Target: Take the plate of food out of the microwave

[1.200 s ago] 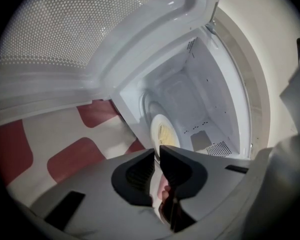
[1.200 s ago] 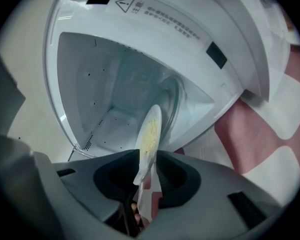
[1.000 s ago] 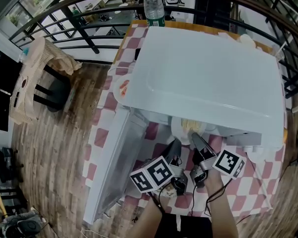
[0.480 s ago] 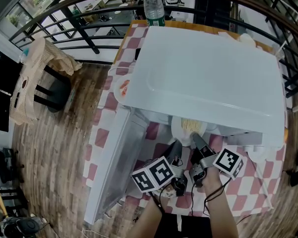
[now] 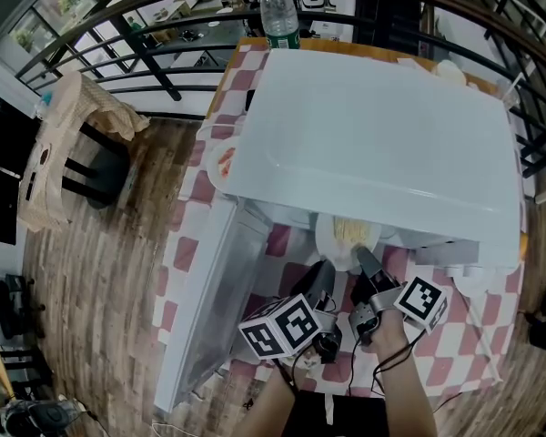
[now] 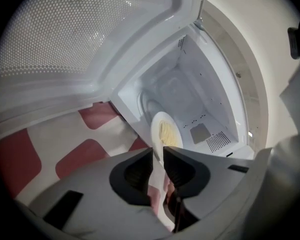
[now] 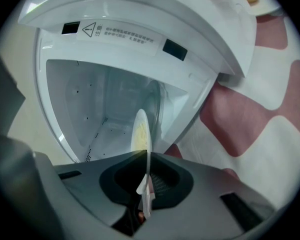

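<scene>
The microwave door (image 5: 205,289) hangs open at the left. Beside it the left gripper (image 5: 323,269) is opening its jaws, with a narrow gap and nothing pinched. The plate of pale yellow food (image 5: 346,233) has its rim right at their tips. It sits in the mouth of the white microwave (image 5: 373,135), partly out. The right gripper (image 5: 364,260) clamps its near rim above the red-and-white checked tablecloth (image 5: 464,340).

Smooth, glossy white microwave (image 5: 373,135), glazed-looking plate (image 6: 166,131), matt checked cloth tablecloth (image 5: 478,335), grained wood-plank floor (image 5: 91,280) at left.
</scene>
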Available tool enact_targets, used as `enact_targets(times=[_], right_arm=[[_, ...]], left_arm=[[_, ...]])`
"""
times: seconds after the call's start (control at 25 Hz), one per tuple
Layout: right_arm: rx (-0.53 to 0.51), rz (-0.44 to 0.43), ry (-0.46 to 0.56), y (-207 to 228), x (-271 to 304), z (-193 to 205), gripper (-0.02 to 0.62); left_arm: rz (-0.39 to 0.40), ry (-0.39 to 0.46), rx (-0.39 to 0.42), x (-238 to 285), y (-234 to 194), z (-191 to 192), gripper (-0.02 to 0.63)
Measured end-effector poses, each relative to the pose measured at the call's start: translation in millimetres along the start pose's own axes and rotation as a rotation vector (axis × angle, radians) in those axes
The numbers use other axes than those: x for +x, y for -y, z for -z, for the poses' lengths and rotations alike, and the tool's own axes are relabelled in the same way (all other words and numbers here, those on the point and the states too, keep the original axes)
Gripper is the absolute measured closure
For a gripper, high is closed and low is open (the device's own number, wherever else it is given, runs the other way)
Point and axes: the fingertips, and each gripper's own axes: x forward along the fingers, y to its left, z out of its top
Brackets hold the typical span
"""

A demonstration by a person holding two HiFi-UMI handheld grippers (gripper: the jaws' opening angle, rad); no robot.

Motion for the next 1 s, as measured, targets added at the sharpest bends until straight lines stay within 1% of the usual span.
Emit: enact_targets(times=[0.16, 0.28, 0.44, 0.6, 1.0], right_arm=[[-0.017, -0.022, 0.006, -1, -5, 0, 0.568], [-0.025, -0.024, 0.009, -3, -9, 1, 0.568], [-0.045, -0.025, 0.015, -7, -16, -1, 0.568], [-0.062, -0.022, 0.017, -8, -28, 1, 0.568], [-0.043, -0.005, 0.079, -5, -56, 4, 0.568]], left_arm=[[0.005, -0.001, 0.011, -6, 0, 2, 0.500], [0.008, -0.001, 0.007, -12, -1, 4, 0.500], [-0.004, -0.015, 0.028, -19, -1, 9, 0.501], [-0.001, -0.017, 0.025, -24, -1, 13, 0.502], [0.036, -0.035, 0.032, -35, 4, 16, 0.502]])
